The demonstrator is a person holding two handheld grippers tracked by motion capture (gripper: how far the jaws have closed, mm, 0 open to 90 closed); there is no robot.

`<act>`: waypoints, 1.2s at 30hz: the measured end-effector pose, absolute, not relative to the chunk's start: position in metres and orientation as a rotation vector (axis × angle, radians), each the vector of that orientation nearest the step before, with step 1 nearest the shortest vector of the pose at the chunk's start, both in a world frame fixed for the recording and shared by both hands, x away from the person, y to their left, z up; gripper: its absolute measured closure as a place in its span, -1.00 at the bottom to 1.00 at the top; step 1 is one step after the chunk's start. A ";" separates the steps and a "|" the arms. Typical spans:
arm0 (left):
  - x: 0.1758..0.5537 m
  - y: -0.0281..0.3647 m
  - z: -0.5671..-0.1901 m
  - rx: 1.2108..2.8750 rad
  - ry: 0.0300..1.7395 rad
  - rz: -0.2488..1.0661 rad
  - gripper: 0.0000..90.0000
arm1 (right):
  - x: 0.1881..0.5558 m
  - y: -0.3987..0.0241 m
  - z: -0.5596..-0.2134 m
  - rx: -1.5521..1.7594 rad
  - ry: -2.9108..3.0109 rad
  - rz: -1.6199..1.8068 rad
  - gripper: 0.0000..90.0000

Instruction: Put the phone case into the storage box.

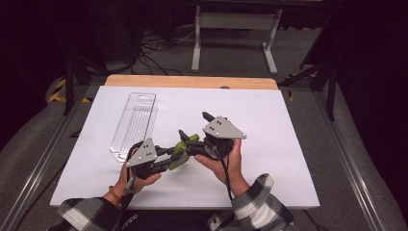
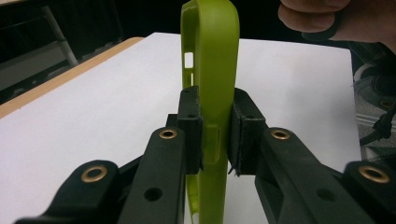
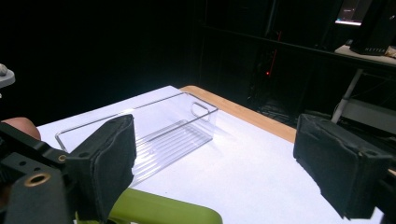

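A lime-green phone case [image 1: 182, 149] is held just above the white table top, between the person's two hands. My left gripper [image 1: 174, 155] is shut on it. In the left gripper view the case [image 2: 210, 70] stands on edge, and both black pads press on its sides at the left gripper [image 2: 215, 107]. My right gripper [image 1: 192, 124] is just right of the case and points toward the far left. Its jaws stand wide apart in the right gripper view [image 3: 229, 158] with nothing between them. One edge of the case [image 3: 159, 212] passes below them.
A clear plastic tray [image 1: 134, 122] lies lengthwise at the left of the white table top [image 1: 269, 115], and it also lies ahead of my right gripper's jaws [image 3: 154, 135]. A wooden strip [image 1: 192, 82] runs along the far edge. The person's hand [image 2: 317, 18] is close beside the case.
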State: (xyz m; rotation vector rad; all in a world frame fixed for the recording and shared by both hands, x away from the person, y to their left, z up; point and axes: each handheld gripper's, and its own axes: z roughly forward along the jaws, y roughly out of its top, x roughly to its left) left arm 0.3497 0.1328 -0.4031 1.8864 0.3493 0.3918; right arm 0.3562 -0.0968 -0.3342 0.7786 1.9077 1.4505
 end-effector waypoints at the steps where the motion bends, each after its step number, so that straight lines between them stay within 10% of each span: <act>1: 0.349 0.133 -0.404 1.881 0.361 0.382 0.73 | 0.356 -0.098 -0.333 0.776 1.903 1.453 -0.68; 36: 0.352 0.153 -0.393 1.835 0.387 0.436 0.73 | 0.354 -0.126 -0.338 0.727 1.903 1.346 -0.68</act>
